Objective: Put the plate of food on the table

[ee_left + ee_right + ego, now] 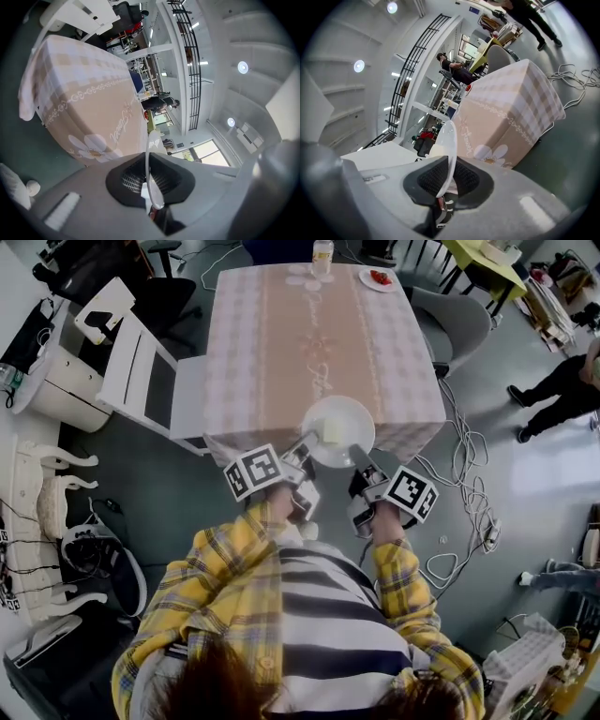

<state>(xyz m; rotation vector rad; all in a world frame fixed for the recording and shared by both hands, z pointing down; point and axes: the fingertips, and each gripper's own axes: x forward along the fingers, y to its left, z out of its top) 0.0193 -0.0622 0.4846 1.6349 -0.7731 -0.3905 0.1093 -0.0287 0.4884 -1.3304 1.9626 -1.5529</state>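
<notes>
A white plate [349,418] carrying a pale piece of food [330,432] hangs over the near edge of the table [281,343], which has a pink checked cloth. My left gripper [307,448] is shut on the plate's near-left rim, and my right gripper [361,457] is shut on its near-right rim. In the left gripper view the plate [149,154] runs edge-on between the dark pads of the left gripper [151,190], with the table [84,93] beyond. The right gripper view shows the plate [449,140] clamped in the right gripper [444,185], with the table [506,112] ahead.
A white chair [141,371] stands at the table's left and a grey chair [455,324] at its right. At the far end sit a small plate with red food [378,278] and a bottle [322,257]. Cables [469,512] lie on the floor at right, near a standing person [562,390].
</notes>
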